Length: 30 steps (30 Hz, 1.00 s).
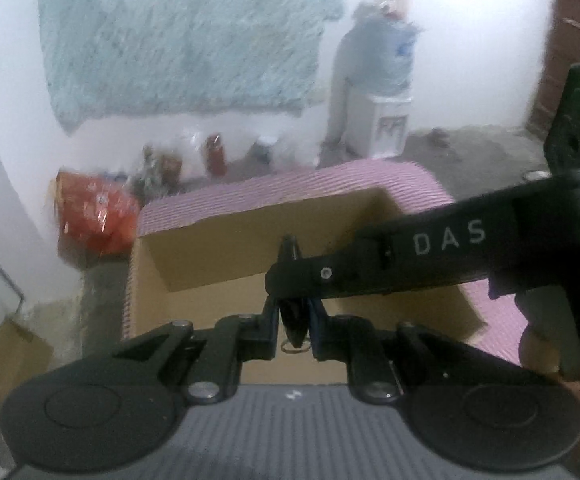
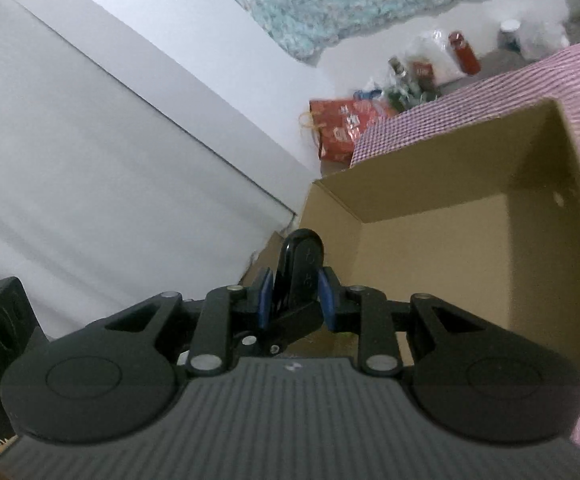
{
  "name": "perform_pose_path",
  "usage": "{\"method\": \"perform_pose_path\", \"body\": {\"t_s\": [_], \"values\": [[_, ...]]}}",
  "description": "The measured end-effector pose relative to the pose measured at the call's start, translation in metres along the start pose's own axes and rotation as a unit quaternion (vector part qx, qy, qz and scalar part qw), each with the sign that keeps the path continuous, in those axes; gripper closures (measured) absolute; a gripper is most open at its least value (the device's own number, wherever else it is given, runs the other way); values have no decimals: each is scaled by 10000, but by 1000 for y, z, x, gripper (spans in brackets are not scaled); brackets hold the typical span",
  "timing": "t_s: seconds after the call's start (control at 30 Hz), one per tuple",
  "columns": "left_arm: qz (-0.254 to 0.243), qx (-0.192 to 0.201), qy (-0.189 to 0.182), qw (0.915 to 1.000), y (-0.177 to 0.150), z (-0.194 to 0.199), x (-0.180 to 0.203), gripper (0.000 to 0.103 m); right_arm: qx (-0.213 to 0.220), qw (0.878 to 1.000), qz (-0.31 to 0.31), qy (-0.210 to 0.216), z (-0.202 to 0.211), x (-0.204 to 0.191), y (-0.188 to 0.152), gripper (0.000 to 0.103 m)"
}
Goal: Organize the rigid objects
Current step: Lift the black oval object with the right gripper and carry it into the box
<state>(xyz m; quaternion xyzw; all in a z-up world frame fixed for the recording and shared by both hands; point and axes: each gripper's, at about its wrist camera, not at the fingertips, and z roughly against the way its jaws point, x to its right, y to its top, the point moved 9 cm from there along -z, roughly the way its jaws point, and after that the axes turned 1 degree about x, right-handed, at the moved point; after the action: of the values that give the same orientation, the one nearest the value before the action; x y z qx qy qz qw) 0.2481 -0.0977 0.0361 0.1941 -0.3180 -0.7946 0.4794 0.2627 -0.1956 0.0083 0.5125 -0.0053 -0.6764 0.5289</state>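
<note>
A: Where is the black key fob (image 2: 299, 270)?
B: Pinched upright in the right tool (image 2: 295, 300), over the near left corner of the cardboard box (image 2: 441, 236). The left tool (image 1: 293, 326) is nearly closed on the same fob.
A: Which way next?
B: The box floor lies ahead and right.
</note>
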Motion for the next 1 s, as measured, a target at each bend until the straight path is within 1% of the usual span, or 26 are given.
{"method": "perform_pose_path", "body": {"t_s": [0.1, 0.2, 0.27, 0.33, 0.47, 0.63, 0.73, 0.77, 0.9, 1.0], "values": [[225, -469, 43, 9986, 12, -33, -27, 87, -321, 9993, -186, -71, -43, 8, 22, 79], [390, -928, 86, 9949, 10, -65, -51, 87, -651, 9967, -456, -173, -87, 24, 33, 80], [433, -1196, 141, 9918, 5, -84, -63, 87, -874, 9936, -694, -194, -115, 34, 35, 79], [465, -1433, 202, 9884, 0, -100, -69, 87, -1065, 9902, -882, -207, -128, 47, 31, 80], [453, -1741, 287, 9833, -12, -119, -77, 87, -1383, 9832, -1174, -218, -157, 64, 23, 80], [404, -2014, 449, 9776, -18, -139, -87, 87, -1578, 9775, -1374, -257, -180, 73, 17, 80], [294, -2049, 597, 9765, -19, -140, -86, 87, -1603, 9755, -1488, -234, -190, 75, 17, 79], [252, -2054, 642, 9762, -19, -141, -86, 87, -1615, 9746, -1540, -203, -189, 82, 14, 79], [131, -2041, 837, 9753, -19, -143, -88, 86, -1613, 9720, -1705, -107, -189, 85, 12, 78], [80, -2027, 894, 9751, -18, -146, -89, 85, -1565, 9707, -1823, -50, -190, 85, 12, 78]]}}
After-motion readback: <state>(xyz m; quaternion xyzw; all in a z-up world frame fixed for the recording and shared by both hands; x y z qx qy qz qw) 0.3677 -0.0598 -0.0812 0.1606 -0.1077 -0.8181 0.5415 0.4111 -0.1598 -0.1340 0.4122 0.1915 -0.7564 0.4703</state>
